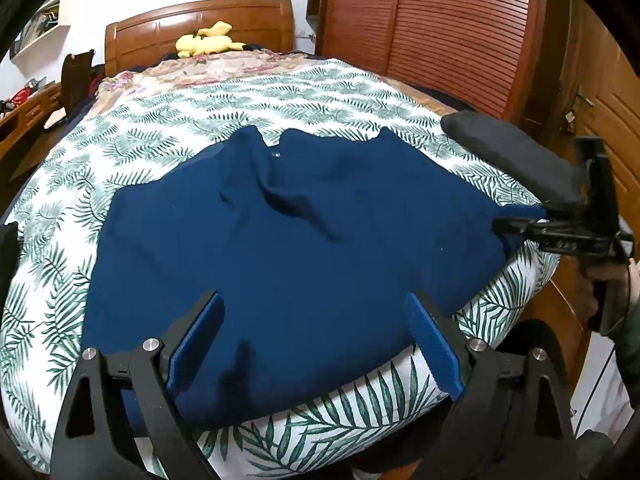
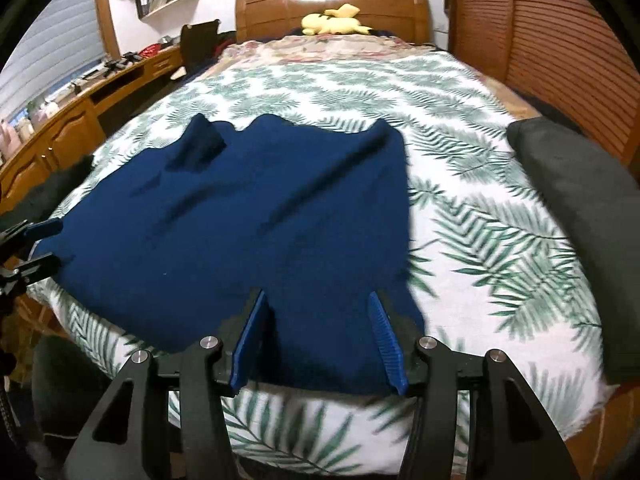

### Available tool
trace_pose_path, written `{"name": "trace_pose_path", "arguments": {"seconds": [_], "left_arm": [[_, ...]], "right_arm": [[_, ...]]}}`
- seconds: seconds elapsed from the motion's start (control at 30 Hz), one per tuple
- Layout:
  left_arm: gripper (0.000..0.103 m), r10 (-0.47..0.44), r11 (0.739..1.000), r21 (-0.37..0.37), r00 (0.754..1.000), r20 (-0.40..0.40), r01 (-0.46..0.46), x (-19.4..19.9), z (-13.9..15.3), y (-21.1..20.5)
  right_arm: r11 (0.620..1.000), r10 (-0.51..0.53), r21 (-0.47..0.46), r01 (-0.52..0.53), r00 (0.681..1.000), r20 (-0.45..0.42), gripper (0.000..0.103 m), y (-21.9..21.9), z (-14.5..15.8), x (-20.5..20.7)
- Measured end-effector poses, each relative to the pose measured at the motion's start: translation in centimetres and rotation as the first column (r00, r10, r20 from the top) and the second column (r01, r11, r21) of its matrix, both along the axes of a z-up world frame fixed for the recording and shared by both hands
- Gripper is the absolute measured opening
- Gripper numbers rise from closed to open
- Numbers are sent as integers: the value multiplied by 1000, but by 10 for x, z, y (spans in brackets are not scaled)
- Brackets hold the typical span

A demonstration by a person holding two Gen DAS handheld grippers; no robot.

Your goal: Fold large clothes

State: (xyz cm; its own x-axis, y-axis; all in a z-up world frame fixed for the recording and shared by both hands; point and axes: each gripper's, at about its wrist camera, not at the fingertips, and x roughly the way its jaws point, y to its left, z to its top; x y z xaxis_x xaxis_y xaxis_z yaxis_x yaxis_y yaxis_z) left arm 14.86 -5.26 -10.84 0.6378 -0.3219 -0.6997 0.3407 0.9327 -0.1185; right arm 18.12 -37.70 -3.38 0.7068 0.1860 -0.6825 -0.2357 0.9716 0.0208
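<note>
Currently the navy shirt [image 1: 288, 240] lies spread on the bed [image 1: 160, 128], collar end toward the headboard [image 1: 200, 24], hem at the near edge of the mattress. It is not flat: a ridge runs across the chest and one shoulder is bunched up.

My left tongs [image 1: 316, 344] hang over the hem, spread wide, nothing between the pads. My right tongs [image 2: 320, 340] sit over the shirt's near right corner, about half apart; cloth shows in the gap but the pads do not press it, so I read them as released. No earlier view, so I only record the stance.

Risks as I judge them:
- Closing on one layer only, or on the leaf-print bedspread [image 2: 480, 208] beneath, would drag the cover up with the shirt.
- Uneven heights of the two tongs at the grasp would skew the fold line.
- The ridge, if not smoothed, gets locked into the fold.
- The hem sits at the mattress edge; a pull toward me could slide the shirt off the bed.
- The dark cushion [image 2: 572, 208] lies near on the right; a wide swing might knock it.
</note>
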Motion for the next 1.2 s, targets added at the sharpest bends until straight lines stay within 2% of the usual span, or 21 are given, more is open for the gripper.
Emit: {"name": "trace_pose_path", "arguments": {"seconds": [0.2,0.3,0.37,0.43,0.63,0.8,0.87,0.9,0.97,1.2], "left_arm": [[92,-33,999,28,998,-48,34,13,-20,-6],[92,-35,999,39,996,-82,38,18,-32,-10],[92,-39,998,43,995,-89,43,19,-36,-11],[92,-44,998,44,995,-89,48,18,-38,-12],[92,-47,998,38,994,-98,51,22,-41,-13],[92,-53,998,37,994,-95,57,24,-43,-14],[92,-54,998,32,994,-95,58,25,-43,-13],[92,-55,998,29,994,-94,58,26,-42,-13],[92,-57,998,21,994,-93,59,25,-40,-11],[92,-51,998,-29,997,-59,49,15,-25,8]], "right_arm": [[998,-64,-30,64,998,2,55,-6,0,-7],[995,-94,-24,93,995,-35,61,-9,-9,-1],[994,-108,7,109,991,-77,68,-13,-16,4],[990,-117,60,124,988,-103,71,-18,-17,6],[977,-98,173,124,983,-155,69,-23,-15,6],[969,-68,225,105,983,-168,51,-28,-16,5],[962,-41,258,85,984,-171,29,-29,-17,6],[960,-30,269,76,985,-169,25,-29,-17,8],[960,-27,273,69,988,-155,20,-31,-14,6],[960,-17,276,38,997,-76,16,-20,13,6]]}}
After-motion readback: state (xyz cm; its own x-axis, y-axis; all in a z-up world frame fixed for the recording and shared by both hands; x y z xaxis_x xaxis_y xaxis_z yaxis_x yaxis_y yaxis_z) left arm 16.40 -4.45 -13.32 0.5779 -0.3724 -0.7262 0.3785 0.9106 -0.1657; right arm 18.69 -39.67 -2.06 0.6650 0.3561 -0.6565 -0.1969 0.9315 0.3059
